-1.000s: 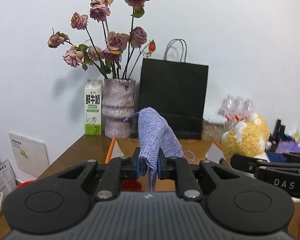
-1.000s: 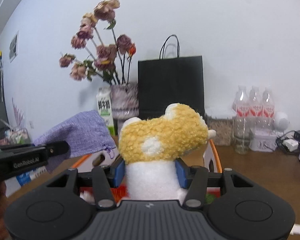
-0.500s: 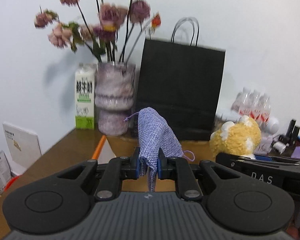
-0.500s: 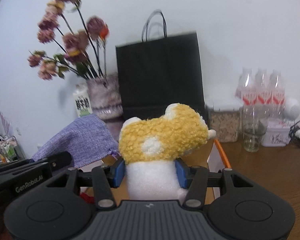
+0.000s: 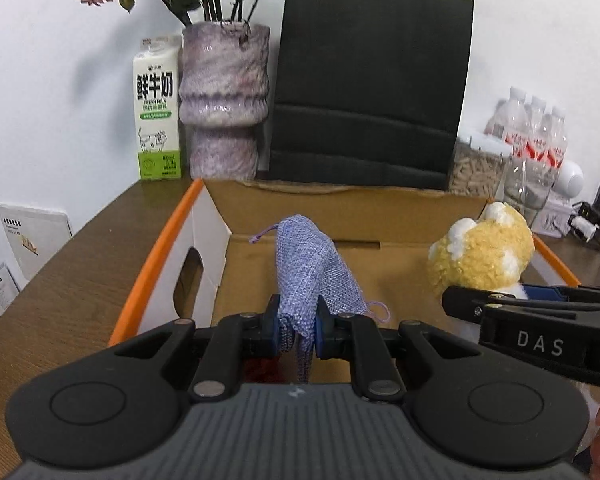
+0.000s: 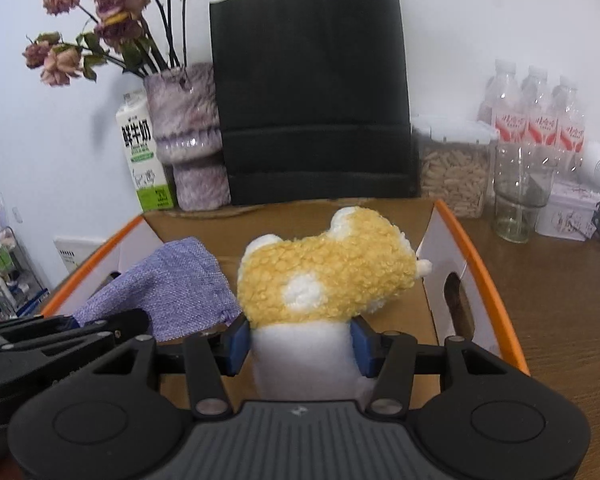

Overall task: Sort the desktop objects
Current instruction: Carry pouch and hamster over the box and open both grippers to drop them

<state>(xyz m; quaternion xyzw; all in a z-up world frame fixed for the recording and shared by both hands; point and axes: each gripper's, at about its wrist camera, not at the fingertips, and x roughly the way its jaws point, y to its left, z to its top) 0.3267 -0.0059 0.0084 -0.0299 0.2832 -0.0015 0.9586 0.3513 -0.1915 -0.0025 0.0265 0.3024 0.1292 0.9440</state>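
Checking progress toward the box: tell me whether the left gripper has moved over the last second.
Yes. The left gripper, shut on the purple pouch, has gone forward and tipped down: the black paper bag looms larger and the cardboard box now lies below.

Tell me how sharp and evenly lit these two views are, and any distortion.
Left wrist view: sharp, soft even light, milk carton casting a faint wall shadow; black bag bows from the fisheye. Right wrist view: slightly softer, water bottles hazy, dark corner vignetting.
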